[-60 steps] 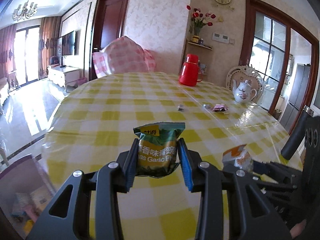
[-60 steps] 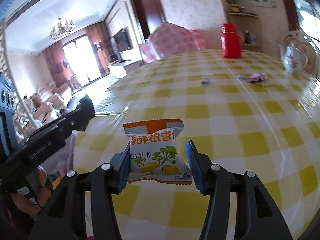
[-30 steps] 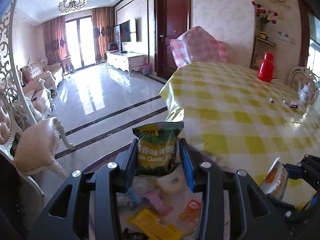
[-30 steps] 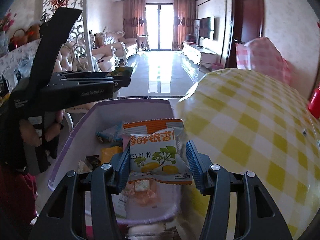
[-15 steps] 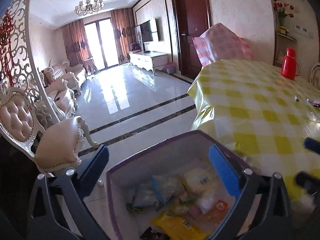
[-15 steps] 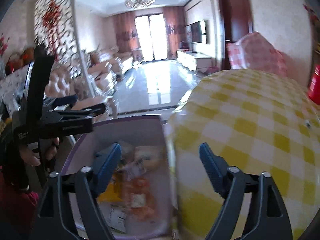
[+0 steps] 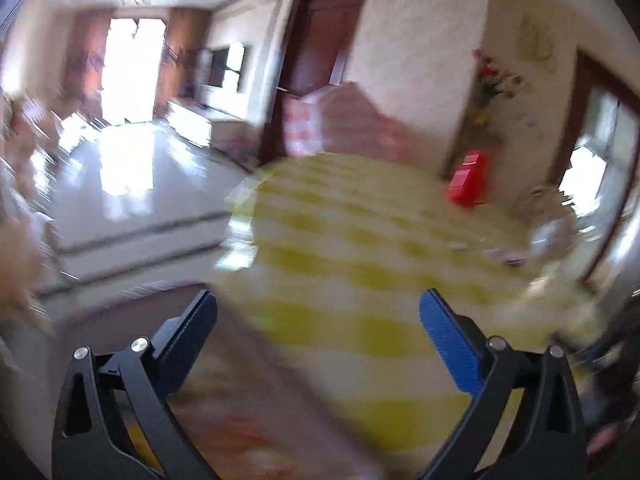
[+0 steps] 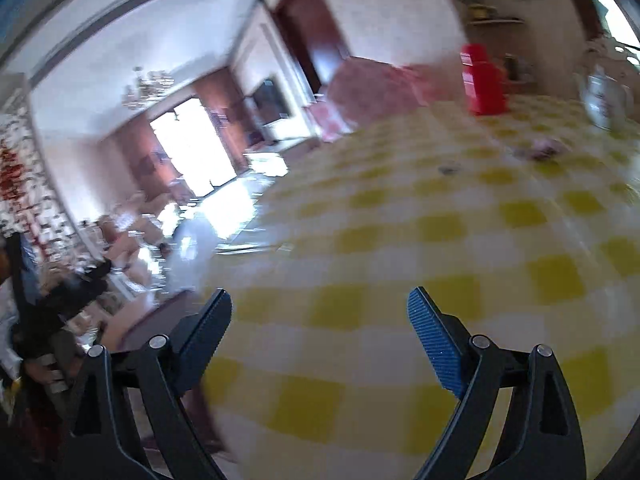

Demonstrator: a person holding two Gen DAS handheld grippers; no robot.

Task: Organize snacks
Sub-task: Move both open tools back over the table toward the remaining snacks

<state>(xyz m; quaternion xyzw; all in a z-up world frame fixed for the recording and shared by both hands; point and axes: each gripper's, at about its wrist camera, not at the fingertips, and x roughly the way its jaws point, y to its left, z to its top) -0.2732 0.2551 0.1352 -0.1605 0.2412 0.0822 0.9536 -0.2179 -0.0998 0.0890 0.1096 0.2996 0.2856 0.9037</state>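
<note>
Both views are motion-blurred. My left gripper (image 7: 318,320) is open and empty, over the near edge of the round table with the yellow checked cloth (image 7: 360,240). The snack box with the purple rim (image 7: 132,304) shows as a blur at lower left, under the left finger. My right gripper (image 8: 320,316) is open and empty above the table cloth (image 8: 460,220). A dark blur of the box (image 8: 160,320) sits left of it. Small wrapped snacks (image 8: 540,148) lie far across the table; they also show in the left wrist view (image 7: 512,258).
A red thermos (image 8: 482,84) and a white teapot (image 8: 604,96) stand at the table's far side. A pink checked bundle (image 7: 348,124) lies behind the table. Shiny floor (image 7: 132,184) spreads to the left. The left gripper's black body (image 8: 52,312) shows at the right view's left edge.
Both grippers let go of their snack packets into the box about half a second ago. Since then both have swung right and up, from over the box toward the table.
</note>
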